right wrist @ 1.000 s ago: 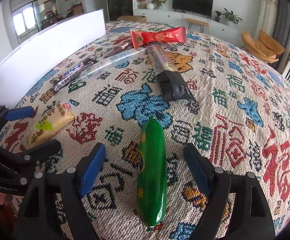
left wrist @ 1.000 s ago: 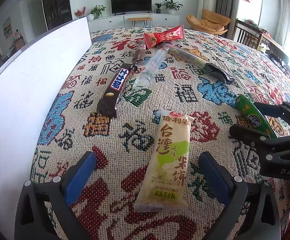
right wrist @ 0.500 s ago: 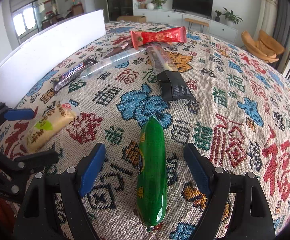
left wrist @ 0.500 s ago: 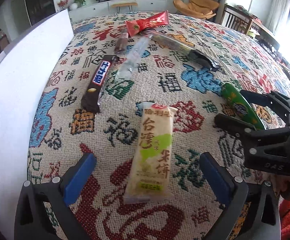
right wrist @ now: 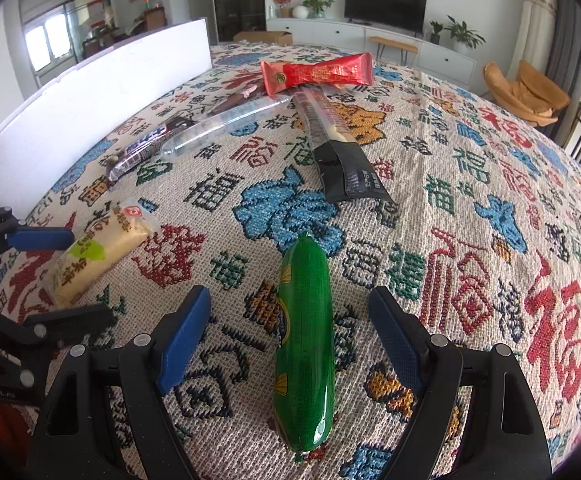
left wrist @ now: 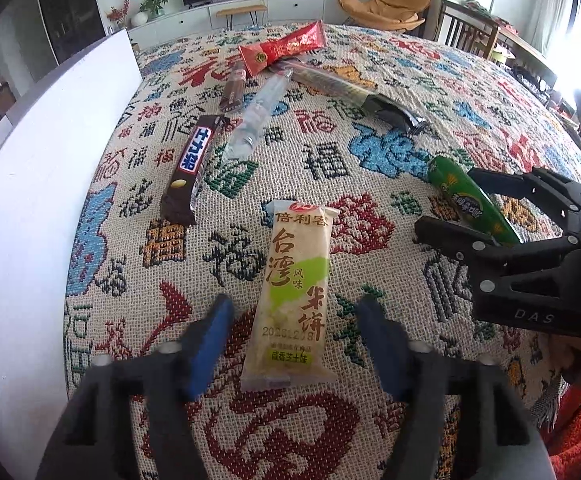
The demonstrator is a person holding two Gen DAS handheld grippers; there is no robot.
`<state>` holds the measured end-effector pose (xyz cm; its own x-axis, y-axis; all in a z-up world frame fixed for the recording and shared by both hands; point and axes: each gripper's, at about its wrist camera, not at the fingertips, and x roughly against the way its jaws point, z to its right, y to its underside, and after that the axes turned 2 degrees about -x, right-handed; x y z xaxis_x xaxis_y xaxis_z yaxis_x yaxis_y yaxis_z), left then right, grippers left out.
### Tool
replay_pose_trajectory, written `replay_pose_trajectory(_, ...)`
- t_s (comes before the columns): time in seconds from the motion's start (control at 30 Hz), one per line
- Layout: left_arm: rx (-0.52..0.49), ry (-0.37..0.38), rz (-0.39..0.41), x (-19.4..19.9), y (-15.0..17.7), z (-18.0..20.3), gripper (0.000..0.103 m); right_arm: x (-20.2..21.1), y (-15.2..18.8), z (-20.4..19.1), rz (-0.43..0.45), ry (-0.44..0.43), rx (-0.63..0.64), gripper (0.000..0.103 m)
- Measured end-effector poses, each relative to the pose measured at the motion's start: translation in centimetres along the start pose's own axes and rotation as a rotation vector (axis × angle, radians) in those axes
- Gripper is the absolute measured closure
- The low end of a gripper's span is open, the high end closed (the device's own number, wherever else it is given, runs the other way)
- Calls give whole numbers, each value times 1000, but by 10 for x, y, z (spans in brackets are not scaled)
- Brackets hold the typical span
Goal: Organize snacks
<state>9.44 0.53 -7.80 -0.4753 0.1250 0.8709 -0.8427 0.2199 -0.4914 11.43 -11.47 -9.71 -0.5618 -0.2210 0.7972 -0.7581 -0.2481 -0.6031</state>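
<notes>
Left gripper (left wrist: pixel 294 344) blurred, jaws closing around pale yellow rice-cracker packet (left wrist: pixel 294 300), contact unclear. Right gripper (right wrist: pixel 290 332) apart, straddling glossy green sausage-shaped snack (right wrist: pixel 304 340).

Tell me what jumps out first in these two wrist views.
The busy woven tablecloth covered in red, blue and green characters dominates both views. The left hand-held gripper straddles a pale yellow rice-cracker packet, its jaws closing with a gap still on each side, while the right hand-held gripper stands open around a glossy green sausage. Farther back lies a loose cluster of bars topped by a red packet.
</notes>
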Motion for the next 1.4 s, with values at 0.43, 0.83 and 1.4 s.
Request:
replay_pose_trajectory(0.43, 200, 156, 183, 68, 5, -40, 74, 29, -31, 75, -206, -211, -402, 20)
replay_pose_trajectory(0.83, 272, 166, 270, 126, 12, -71, 74, -4, -29, 27, -375, -89, -164, 79)
replay_pose_trajectory(1.4, 593, -254, 271, 181, 52, -252, 58, 104, -184, -204, -83, -787, -115, 73)
